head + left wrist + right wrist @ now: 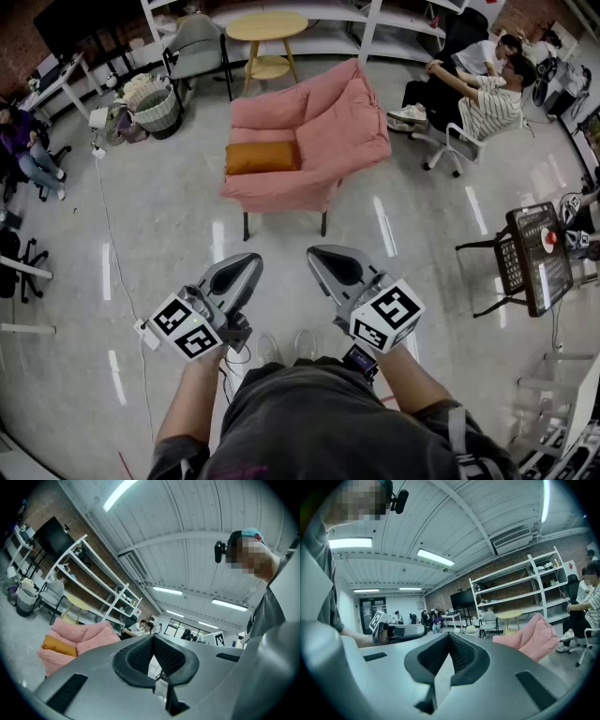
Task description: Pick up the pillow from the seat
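Your left gripper (246, 264) and right gripper (323, 255) jaws are closed, empty; the orange pillow (262, 157) lies upper centre.

Orange rectangular pillow (262, 157) lies flat on the pink armchair (323, 141) seat, 12 o'clock, toward its left arm.

A grey chair (197, 47) stands between a yellow round table (267, 26) and a wicker basket (157, 111).
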Available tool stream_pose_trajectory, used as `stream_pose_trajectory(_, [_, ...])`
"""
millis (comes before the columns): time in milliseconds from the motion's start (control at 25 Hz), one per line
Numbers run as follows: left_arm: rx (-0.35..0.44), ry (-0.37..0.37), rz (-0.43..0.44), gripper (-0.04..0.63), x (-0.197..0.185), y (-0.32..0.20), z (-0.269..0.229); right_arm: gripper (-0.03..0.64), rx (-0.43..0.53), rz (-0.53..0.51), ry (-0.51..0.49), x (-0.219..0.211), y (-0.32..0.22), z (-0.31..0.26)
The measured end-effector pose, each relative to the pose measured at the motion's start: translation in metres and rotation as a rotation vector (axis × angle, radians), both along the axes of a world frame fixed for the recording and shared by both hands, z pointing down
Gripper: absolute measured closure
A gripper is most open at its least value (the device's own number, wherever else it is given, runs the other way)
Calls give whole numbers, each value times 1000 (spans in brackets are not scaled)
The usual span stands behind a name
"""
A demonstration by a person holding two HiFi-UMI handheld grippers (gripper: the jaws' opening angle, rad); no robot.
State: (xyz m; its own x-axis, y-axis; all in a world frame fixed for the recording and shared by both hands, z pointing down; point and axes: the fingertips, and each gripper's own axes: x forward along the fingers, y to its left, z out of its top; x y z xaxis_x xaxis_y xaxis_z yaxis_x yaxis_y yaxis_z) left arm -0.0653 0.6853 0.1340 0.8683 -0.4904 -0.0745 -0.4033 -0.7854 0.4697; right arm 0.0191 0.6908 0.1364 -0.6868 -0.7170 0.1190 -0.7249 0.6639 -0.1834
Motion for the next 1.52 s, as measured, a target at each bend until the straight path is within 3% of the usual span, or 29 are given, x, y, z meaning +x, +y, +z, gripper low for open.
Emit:
stream_pose_trajectory(520, [-22,-14,-3,586,-4,-2,10,601,-10,-4,-4,-1,-7,7])
stream_pose_trajectory(1000, [-27,-16,-18,586,12,-12,18,601,-40,32,-28,26,-23,18])
stream_pose_trajectory(1520, [-48,-9,-32,586,28,-64,27,600,-67,32,-26,45,-74,29])
